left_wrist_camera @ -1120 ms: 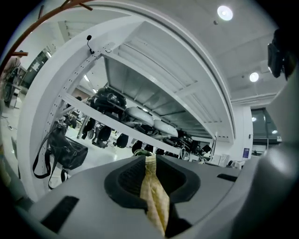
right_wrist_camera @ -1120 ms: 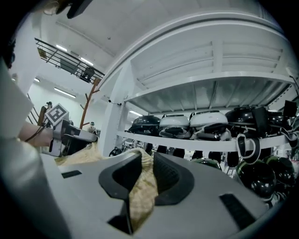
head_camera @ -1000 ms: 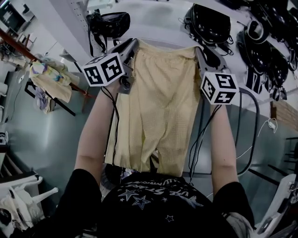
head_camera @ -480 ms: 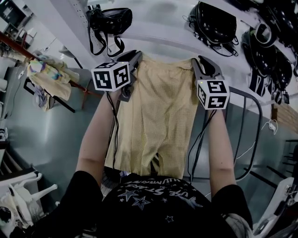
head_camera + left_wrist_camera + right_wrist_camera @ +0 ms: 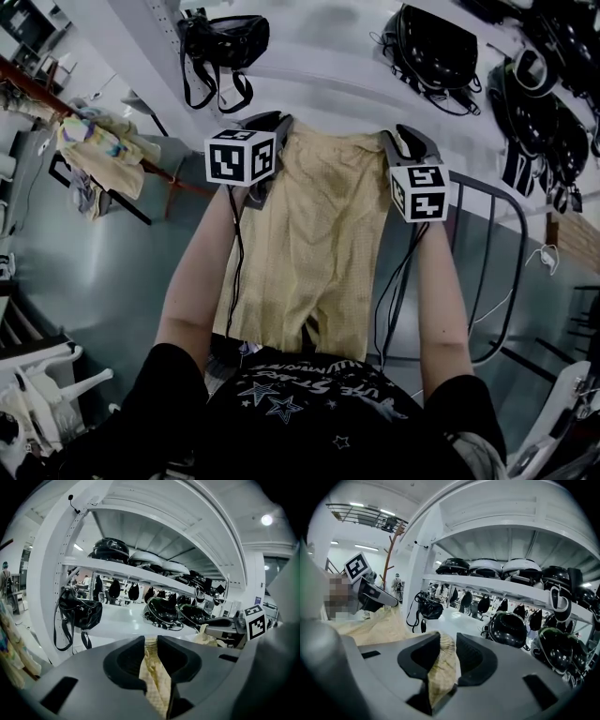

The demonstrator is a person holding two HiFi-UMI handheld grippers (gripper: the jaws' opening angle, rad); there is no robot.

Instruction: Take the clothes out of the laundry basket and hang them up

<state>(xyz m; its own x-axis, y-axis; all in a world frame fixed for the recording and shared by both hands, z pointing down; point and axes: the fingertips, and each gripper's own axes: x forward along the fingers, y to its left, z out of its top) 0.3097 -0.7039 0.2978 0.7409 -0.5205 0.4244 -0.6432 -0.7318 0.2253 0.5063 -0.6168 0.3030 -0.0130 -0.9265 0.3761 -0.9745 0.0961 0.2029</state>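
1. Head view gives the whole picture: the yellow shorts (image 5: 319, 244) hang spread in front of the person, with the waistband at the top and both legs hanging down toward the black T-shirt (image 5: 309, 412).
2. The left gripper (image 5: 270, 122) holds the left corner of the waistband, and the right gripper (image 5: 405, 137) holds the right corner.
3. Left gripper view shows what the head view cannot: a fold of the yellow cloth fills the narrow gap between the jaws. These jaws have just been opening a little, but the cloth is pinched there.
4. Right gripper view shows the same thing on the other side. A thick bunch of waistband sits between its jaws, which have also just been opening, and it is gripped.
5. Only the gripper views look under the white shelf (image 5: 140, 576), where black helmets (image 5: 508, 627) sit in a row.
6. A black bag (image 5: 77, 613) hangs on the shelf post.
7. Only the head view shows the coloured clothes (image 5: 98, 155) on a rack at the left.
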